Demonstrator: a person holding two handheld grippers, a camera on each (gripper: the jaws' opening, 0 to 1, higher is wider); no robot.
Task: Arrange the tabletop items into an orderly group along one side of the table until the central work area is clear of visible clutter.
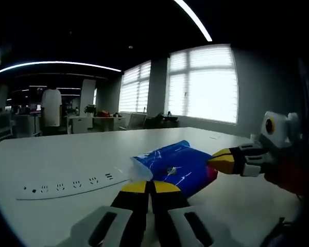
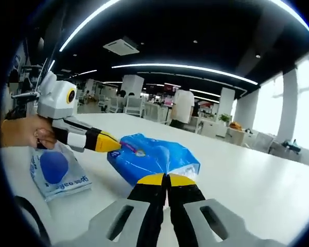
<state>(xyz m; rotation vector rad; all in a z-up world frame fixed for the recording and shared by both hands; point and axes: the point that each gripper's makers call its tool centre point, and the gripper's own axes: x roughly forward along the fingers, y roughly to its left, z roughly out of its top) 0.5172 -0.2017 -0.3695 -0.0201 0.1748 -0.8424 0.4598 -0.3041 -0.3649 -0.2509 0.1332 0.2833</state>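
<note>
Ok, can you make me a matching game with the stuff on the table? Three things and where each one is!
Things:
1. blue packet
2. power strip
3. pale wipes pack

Where:
A. lying flat on the white table, touched by no gripper
B. pinched at both ends by the left gripper and the right gripper
C. on the table below the hand

Pairs: 1-B, 2-A, 3-C
</note>
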